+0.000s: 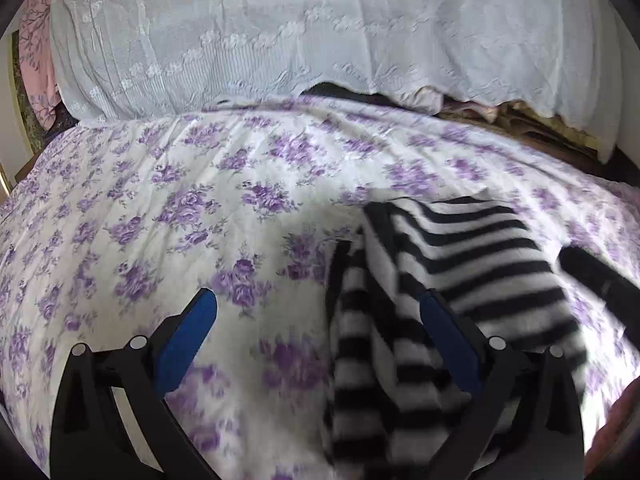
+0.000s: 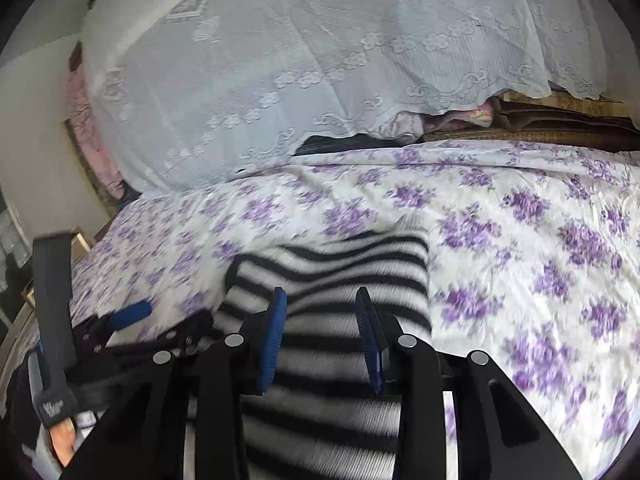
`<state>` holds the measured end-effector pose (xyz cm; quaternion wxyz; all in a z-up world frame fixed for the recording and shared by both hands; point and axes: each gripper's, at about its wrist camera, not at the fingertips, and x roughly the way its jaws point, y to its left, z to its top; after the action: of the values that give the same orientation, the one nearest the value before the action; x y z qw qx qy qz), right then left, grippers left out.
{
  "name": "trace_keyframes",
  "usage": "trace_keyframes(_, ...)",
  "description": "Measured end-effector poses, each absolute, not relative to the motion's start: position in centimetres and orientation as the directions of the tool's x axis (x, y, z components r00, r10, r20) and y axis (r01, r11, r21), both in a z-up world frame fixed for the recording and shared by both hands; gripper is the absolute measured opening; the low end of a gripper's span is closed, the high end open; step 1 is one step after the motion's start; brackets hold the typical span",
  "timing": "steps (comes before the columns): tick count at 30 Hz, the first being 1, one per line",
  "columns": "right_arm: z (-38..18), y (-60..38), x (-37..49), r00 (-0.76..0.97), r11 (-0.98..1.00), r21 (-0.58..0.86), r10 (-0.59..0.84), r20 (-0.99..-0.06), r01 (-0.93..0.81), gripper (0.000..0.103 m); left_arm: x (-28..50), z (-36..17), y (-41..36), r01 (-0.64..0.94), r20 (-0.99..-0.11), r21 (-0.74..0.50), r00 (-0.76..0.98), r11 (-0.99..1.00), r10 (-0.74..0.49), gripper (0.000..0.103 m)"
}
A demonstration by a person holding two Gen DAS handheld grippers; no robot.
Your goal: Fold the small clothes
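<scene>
A small black-and-white striped garment (image 1: 460, 264) lies on the floral bedsheet (image 1: 160, 216), partly folded, with a narrow striped part running toward the camera. My left gripper (image 1: 318, 308) is open over the garment's left edge; its right finger (image 1: 440, 320) is above the stripes and its left finger (image 1: 196, 320) is above bare sheet. In the right wrist view the garment (image 2: 340, 264) lies straight ahead. My right gripper (image 2: 322, 320) is open, hovering above the striped cloth with nothing between its pads. The left gripper (image 2: 132, 314) shows at the left of that view.
A white lace cloth (image 1: 280, 40) covers a tall pile at the far side of the bed, also seen in the right wrist view (image 2: 300, 60). Stacked fabrics (image 2: 560, 120) lie at the back right. Pink cloth (image 1: 36, 60) hangs at the far left.
</scene>
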<state>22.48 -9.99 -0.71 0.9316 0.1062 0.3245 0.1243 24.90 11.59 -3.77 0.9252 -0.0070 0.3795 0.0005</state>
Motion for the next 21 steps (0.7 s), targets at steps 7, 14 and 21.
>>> trace_keyframes(7,-5.9,-9.8,26.6,0.718,0.968,0.230,0.230,-0.657,-0.100,0.038,26.7,-6.7,10.4,-0.013,-0.688,0.069,0.723,0.998,0.057,0.099)
trace_keyframes(14,-5.7,-9.8,26.4,0.720,0.969,0.215,0.234,-0.654,-0.121,0.042,26.5,-6.8,9.9,-0.017,-0.672,0.104,0.736,0.994,0.083,0.099)
trace_keyframes(21,-5.4,-9.7,26.0,0.722,0.970,0.211,0.231,-0.652,-0.120,0.043,26.4,-6.8,9.9,-0.017,-0.671,0.105,0.736,0.994,0.084,0.099)
